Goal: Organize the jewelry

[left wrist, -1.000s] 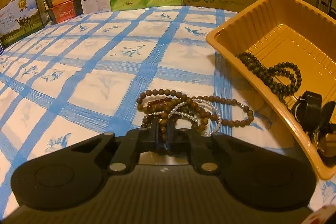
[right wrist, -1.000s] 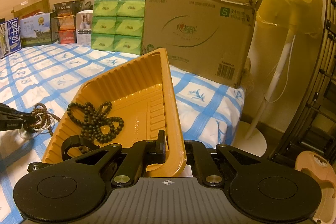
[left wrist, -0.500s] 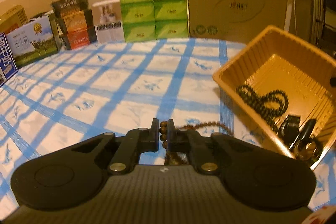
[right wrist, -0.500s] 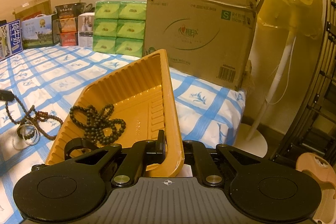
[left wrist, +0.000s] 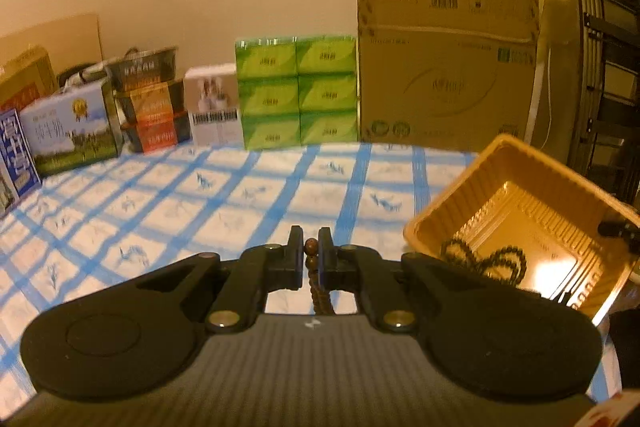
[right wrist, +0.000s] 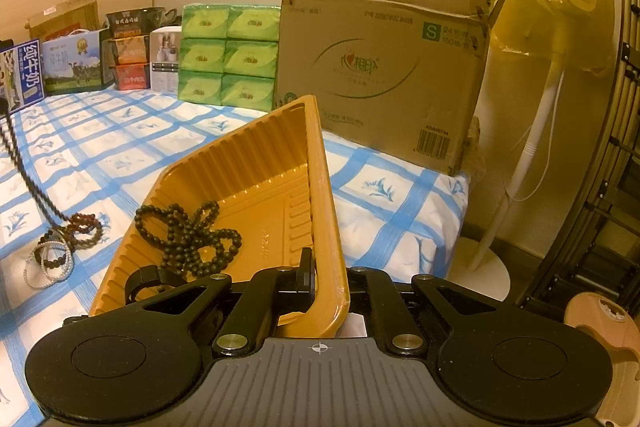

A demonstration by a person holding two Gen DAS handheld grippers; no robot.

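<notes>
My left gripper (left wrist: 311, 259) is pinched nearly closed on the brown bead necklace (left wrist: 311, 247); one bead sits between the tips and the strand drops away below them, out of that camera's sight. From the right wrist view the strand (right wrist: 24, 167) runs taut from the upper left edge down to the bed (right wrist: 120, 155), where its lower loops are tangled with a white pearl bracelet (right wrist: 44, 267) on the blue-checked sheet, just left of the tray.

My right gripper (right wrist: 326, 279) is clamped on the near rim of the orange tray (right wrist: 324, 187), one finger (right wrist: 306, 267) inside the wall, the other hidden behind the plastic. The tray is tilted, its far corner raised. Inside lies a dark bead necklace (right wrist: 188, 231), coiled on the ribbed floor, and a black ring-shaped piece (right wrist: 140, 277) near my finger.

At the back: green tissue packs (left wrist: 296, 95), a big cardboard box (left wrist: 444, 75), milk cartons (left wrist: 68, 127) along the wall.
</notes>
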